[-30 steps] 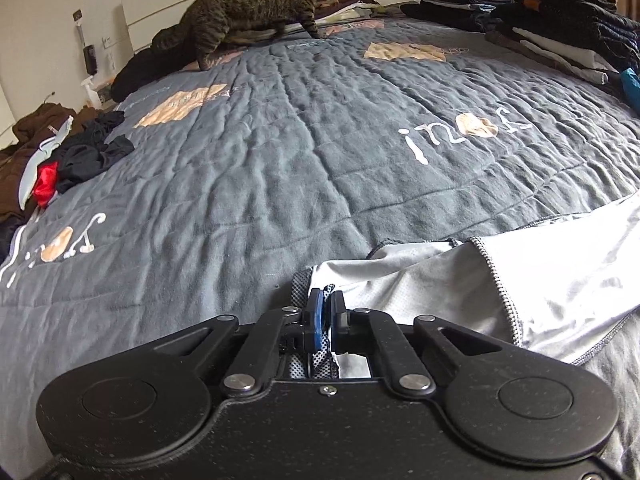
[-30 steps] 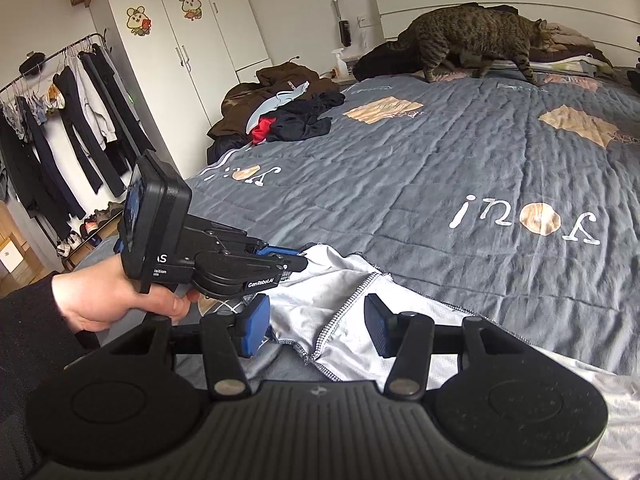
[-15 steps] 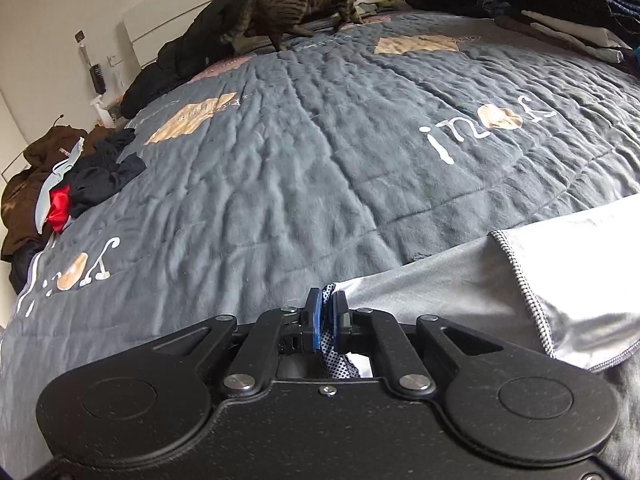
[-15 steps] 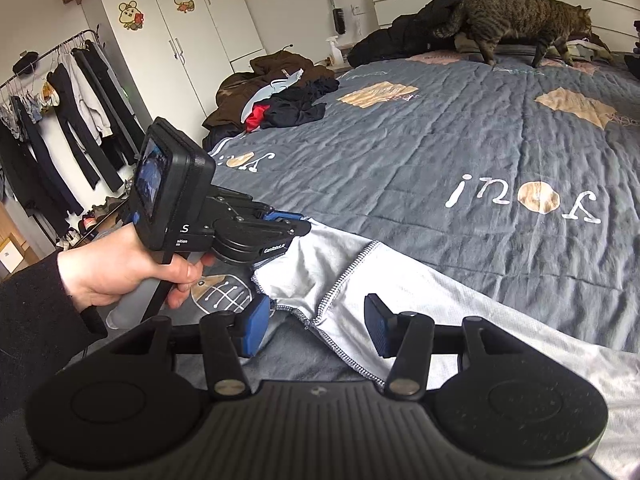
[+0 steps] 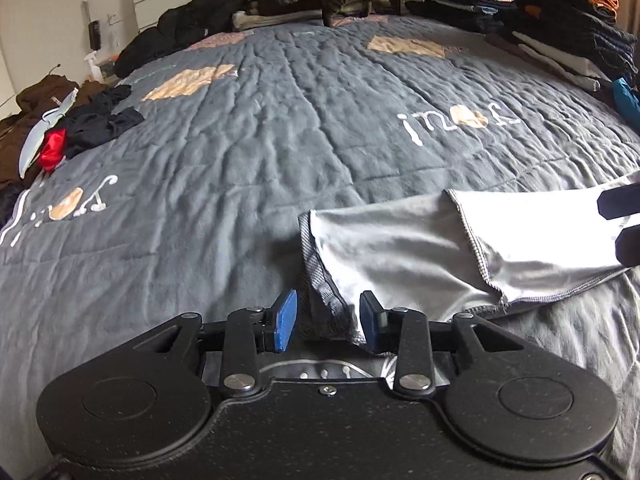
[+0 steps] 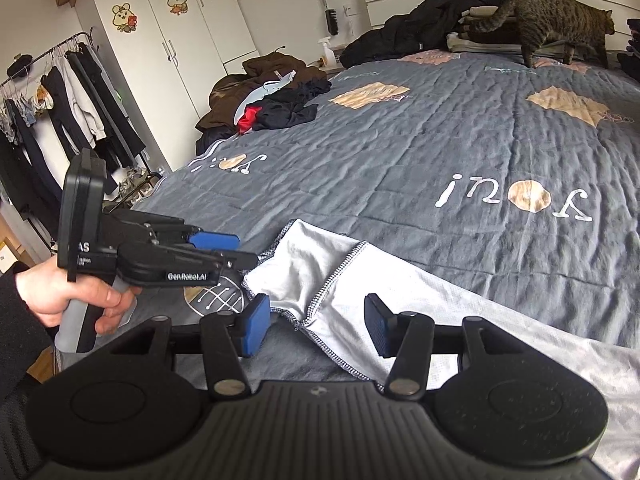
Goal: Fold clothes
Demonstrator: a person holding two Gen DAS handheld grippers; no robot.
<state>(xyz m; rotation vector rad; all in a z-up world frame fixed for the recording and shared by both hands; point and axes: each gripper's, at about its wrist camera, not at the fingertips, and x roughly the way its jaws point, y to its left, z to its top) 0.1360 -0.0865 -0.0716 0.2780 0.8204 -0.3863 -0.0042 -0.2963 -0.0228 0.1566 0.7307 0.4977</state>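
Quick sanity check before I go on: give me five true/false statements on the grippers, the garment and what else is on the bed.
1. The left gripper is clamped shut on the light grey garment. False: its jaws have just been opening, and the garment's hem lies loose between the pads.
2. The right gripper is open, with nothing pinched. True.
3. A tabby cat stands at the far end of the bed, near the headboard. True.
4. The garment is already folded into a neat square. False: it lies spread and rumpled on the grey quilt.
5. Stacks of folded clothes sit at the far right of the bed in the left wrist view. True.
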